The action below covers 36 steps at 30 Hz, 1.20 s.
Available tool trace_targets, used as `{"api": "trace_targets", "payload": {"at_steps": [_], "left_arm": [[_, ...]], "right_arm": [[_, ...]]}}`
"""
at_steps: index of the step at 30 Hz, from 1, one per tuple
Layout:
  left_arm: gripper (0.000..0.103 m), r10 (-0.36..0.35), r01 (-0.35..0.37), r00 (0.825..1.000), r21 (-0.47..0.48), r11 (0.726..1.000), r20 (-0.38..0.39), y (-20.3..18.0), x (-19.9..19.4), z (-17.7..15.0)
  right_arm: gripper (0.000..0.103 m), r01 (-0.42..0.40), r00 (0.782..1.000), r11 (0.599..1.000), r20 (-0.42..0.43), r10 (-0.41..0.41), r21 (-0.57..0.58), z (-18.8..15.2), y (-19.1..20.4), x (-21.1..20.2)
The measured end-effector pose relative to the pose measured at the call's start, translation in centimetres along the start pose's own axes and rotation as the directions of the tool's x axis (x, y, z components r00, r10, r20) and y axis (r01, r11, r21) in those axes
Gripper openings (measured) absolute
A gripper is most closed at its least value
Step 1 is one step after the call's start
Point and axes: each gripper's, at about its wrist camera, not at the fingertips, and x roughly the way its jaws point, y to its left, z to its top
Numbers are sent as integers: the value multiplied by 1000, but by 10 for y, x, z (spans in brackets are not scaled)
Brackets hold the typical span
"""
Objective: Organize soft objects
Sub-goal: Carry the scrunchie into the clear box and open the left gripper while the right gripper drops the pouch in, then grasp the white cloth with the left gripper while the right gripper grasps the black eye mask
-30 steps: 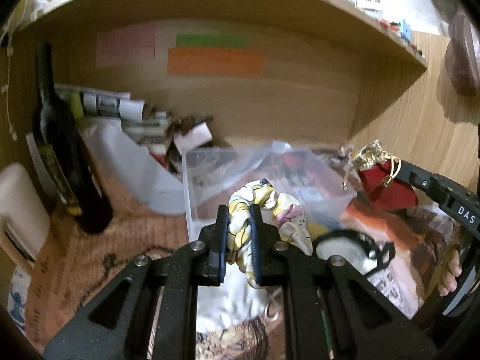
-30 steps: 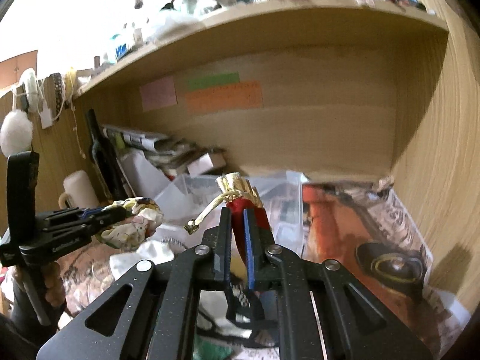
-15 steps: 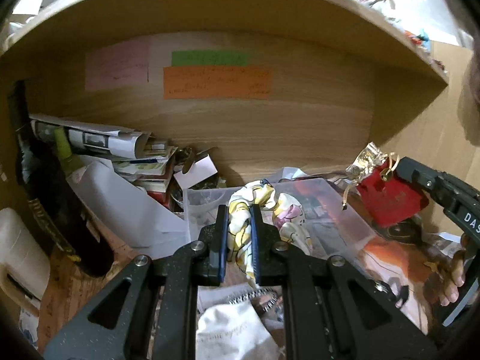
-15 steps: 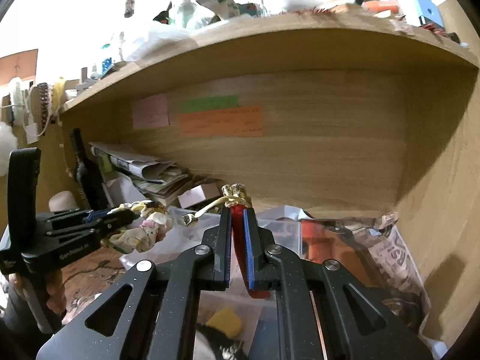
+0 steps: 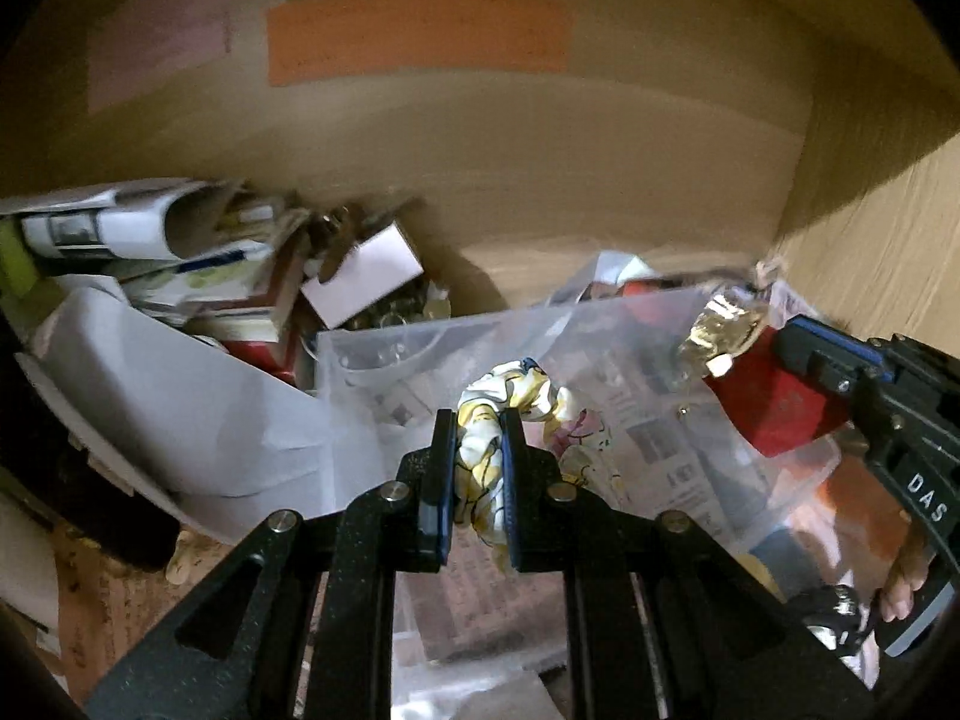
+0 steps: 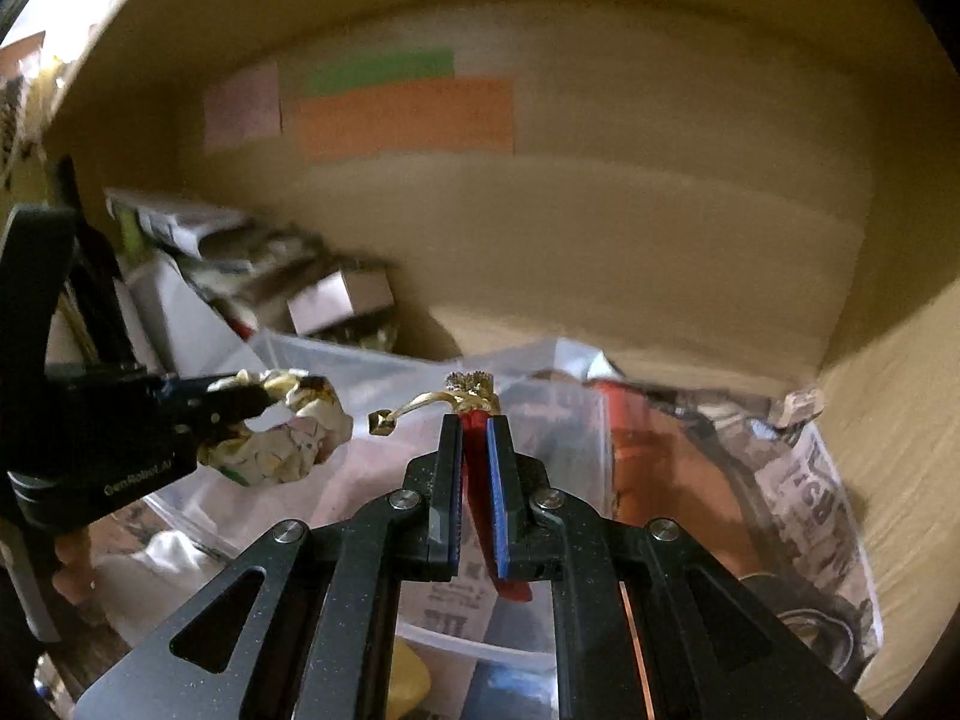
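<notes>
My left gripper [image 5: 477,420] is shut on a white and yellow patterned scrunchie [image 5: 516,396] and holds it over a clear plastic bin [image 5: 384,354]. My right gripper [image 6: 474,420] is shut on a red pouch with a gold drawstring top [image 6: 474,450], also above the bin [image 6: 540,396]. In the left wrist view the red pouch [image 5: 774,402] hangs at the right over the bin's far corner. In the right wrist view the scrunchie [image 6: 282,438] hangs at the left from the other gripper.
The bin sits in a wooden cubby with pink, green and orange notes [image 5: 414,36] on the back wall. Rolled papers and boxes [image 5: 180,252] pile at the left. Newspaper [image 6: 822,516] lines the floor at the right. A side wall [image 5: 888,240] closes the right.
Both grippers have moved forward and deeper into the cubby, from beside the bin to over it, each still holding its object.
</notes>
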Motion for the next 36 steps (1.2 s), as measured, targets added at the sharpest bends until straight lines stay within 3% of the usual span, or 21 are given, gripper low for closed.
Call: {"api": "trace_targets", "payload": {"at_steps": [9,14,16,21,27,33,36], "left_arm": [[13,4,0,997,48,999,-79,-11,25,-2],[25,4,0,997,45,999,-82,-9,22,-4],[29,-2,4,997,37,999,-75,-7,16,-4],[47,-1,1,1000,25,1000,-17,-3,-4,-2],[62,-1,1,997,8,1000,76,3,-46,-6],[87,13,-15,987,12,1000,161,9,-85,-23],[92,22,-23,985,6,1000,170,14,-94,-35]], "right_arm": [[7,-64,988,997,-145,58,-31,-9,7,28],[9,-87,984,996,-160,82,-30,-8,9,23],[15,-94,985,995,-151,89,-30,-7,10,18],[45,-96,993,995,-67,93,-37,-3,14,-8],[67,-83,995,995,43,85,-51,-1,19,-48],[78,-85,990,995,105,90,-53,-11,23,-76],[80,-86,990,995,111,91,-50,-20,23,-85]]}}
